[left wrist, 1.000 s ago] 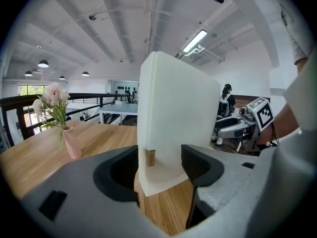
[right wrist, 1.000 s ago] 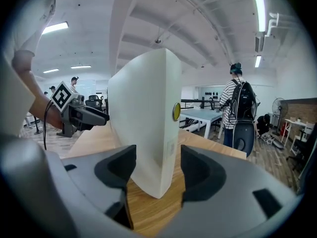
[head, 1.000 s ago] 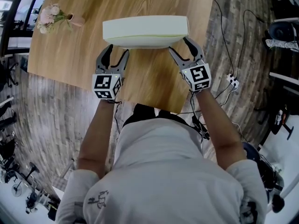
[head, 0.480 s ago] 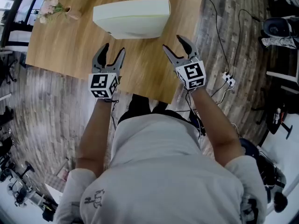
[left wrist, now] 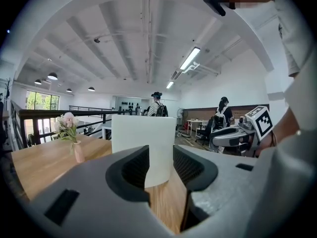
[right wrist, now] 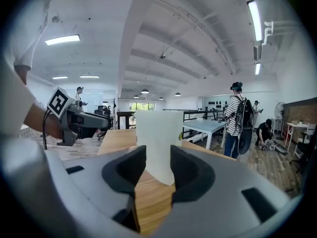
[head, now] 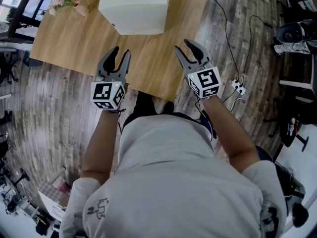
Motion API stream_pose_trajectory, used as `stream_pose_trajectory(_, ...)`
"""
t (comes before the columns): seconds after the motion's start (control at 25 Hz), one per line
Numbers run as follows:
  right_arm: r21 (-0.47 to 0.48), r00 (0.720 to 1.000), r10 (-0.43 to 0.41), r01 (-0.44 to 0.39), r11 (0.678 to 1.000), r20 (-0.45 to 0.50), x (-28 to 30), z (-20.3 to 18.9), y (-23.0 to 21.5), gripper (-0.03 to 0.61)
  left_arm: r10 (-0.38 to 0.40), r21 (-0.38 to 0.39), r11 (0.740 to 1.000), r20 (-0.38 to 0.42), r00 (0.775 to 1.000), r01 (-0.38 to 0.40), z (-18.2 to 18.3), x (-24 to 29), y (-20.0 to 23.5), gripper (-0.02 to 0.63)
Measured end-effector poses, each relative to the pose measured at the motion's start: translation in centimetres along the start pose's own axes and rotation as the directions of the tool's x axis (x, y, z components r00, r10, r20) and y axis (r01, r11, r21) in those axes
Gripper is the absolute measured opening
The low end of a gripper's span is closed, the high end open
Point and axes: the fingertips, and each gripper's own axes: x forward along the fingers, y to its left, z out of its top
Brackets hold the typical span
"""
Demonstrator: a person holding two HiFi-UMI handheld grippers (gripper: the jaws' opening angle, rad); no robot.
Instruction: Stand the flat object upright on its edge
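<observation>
The white flat block (head: pixel 134 11) stands upright on its edge at the far side of the wooden table (head: pixel 74 43). It also fills the middle of the left gripper view (left wrist: pixel 143 143) and the right gripper view (right wrist: pixel 158 138), well beyond the jaws. My left gripper (head: pixel 121 53) hovers over the table's near edge, and my right gripper (head: pixel 185 48) is near the table's front right corner. Both are apart from the block. Their jaws are closing, with a gap still between the pads and nothing in it.
A small vase of pink flowers (head: pixel 67 3) stands at the table's far left corner. Cables and a power strip (head: pixel 239 87) lie on the plank floor to the right. Other people stand far back in the room.
Both grippers let go of the block and drew back toward the table's near edge. The block now stands free on its edge. Both pairs of jaws have narrowed.
</observation>
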Motion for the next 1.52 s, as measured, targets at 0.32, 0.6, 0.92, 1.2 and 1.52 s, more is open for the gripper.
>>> stream_pose_trajectory(0.32,-0.040,0.995,0.054,-0.051,0.998,0.084,-6.1,3.9,2.3,0.046,0.016,0.022,1.000,0.060,0.998,-0.018,3.1,-4.3,-4.5,0.062)
stream_pose_trajectory(0.6,-0.079,0.992,0.069,-0.061,0.995,0.107,-10.0,5.5,4.5,0.005,0.006,0.057,0.998,0.094,0.996,-0.011,3.9,-7.4,-8.3,0.008)
stream_pose_trajectory(0.92,-0.054,0.987,0.109,-0.103,0.993,0.122,-12.7,6.4,6.0,0.005,-0.033,0.045,0.999,0.077,0.997,0.029,4.4,-11.0,-11.4,0.006)
stream_pose_trajectory(1.2,-0.079,0.984,0.134,-0.125,0.989,0.120,-15.0,8.0,8.0,0.005,-0.021,0.063,0.998,0.059,0.998,0.018,5.7,-15.4,-11.6,0.006)
stream_pose_trajectory(1.52,-0.080,0.986,0.087,-0.076,0.994,0.143,-17.8,9.5,11.4,0.005,-0.090,0.113,0.990,0.056,0.994,0.083,6.2,-18.4,-11.7,0.006)
